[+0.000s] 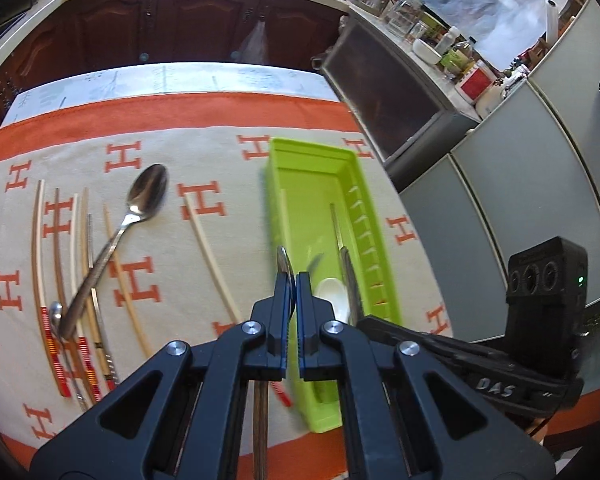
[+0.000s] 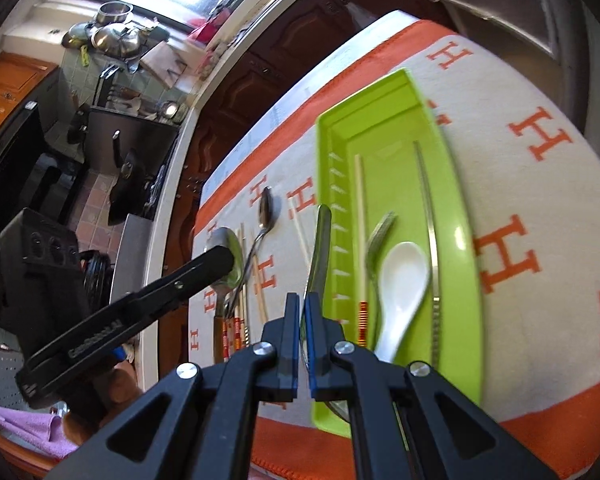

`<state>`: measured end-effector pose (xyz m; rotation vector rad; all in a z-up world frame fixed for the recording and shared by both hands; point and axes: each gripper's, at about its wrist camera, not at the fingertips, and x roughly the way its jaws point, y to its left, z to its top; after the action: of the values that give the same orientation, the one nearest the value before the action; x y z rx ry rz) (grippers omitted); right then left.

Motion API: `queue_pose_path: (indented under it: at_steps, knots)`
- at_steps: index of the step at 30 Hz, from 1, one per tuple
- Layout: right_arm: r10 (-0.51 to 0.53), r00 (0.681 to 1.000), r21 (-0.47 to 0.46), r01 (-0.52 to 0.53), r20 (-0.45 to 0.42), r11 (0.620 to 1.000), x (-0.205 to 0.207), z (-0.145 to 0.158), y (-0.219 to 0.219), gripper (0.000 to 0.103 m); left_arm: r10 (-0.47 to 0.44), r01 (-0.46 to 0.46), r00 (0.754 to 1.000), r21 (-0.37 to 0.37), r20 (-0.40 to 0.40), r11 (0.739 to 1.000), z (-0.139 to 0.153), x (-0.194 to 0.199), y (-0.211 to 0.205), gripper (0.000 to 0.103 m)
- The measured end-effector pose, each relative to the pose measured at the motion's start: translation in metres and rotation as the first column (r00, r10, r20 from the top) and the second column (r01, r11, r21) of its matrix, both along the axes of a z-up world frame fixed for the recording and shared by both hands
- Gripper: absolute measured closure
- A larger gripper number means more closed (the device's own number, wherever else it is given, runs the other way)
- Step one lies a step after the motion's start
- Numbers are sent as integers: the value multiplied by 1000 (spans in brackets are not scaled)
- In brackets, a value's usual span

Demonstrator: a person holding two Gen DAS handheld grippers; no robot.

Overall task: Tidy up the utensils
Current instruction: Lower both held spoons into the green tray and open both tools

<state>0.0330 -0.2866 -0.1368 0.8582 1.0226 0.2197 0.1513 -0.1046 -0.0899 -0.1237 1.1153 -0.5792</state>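
Left gripper (image 1: 293, 280): I hold its jaws pressed together on a wood-handled spoon (image 2: 232, 256), which is seen edge-on between my fingers and raised above the cloth. Right gripper (image 2: 302, 304): its jaws are likewise clamped on a slim metal utensil (image 2: 319, 248), which crosses the near left rim of the green tray (image 1: 356, 168); its exact kind I cannot tell.

Surface: a cream cloth (image 1: 204, 148) printed with orange H letters and edged by an orange border covers the table. The tray lies lengthwise on it and contains a white ceramic spoon (image 2: 404, 280), a metal chopstick (image 2: 430, 216), a pale chopstick with a red-banded end (image 2: 360, 220) and a blurred metal piece between them. To the tray's left on the cloth lie a steel spoon (image 1: 148, 192) and several loose chopsticks (image 1: 40, 260), roughly parallel.

Room: dark wooden cabinets (image 1: 160, 20) under a pale counter stand beyond the table; grey cupboard fronts (image 1: 520, 184) and a counter crowded with jars lie to the right. Steel pots (image 2: 112, 36) sit below a bright window.
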Motion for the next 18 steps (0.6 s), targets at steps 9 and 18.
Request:
queue_pose_path:
  at_steps: [9, 18]
  knots:
    - [-96, 993, 1, 96, -73, 995, -4, -29, -29, 100, 8, -8, 996, 10, -93, 1000, -27, -1, -62, 102]
    - [-121, 989, -80, 114, -82, 990, -2, -33, -33, 96, 27, -19, 993, 72, -112, 997, -60, 10, -81, 102]
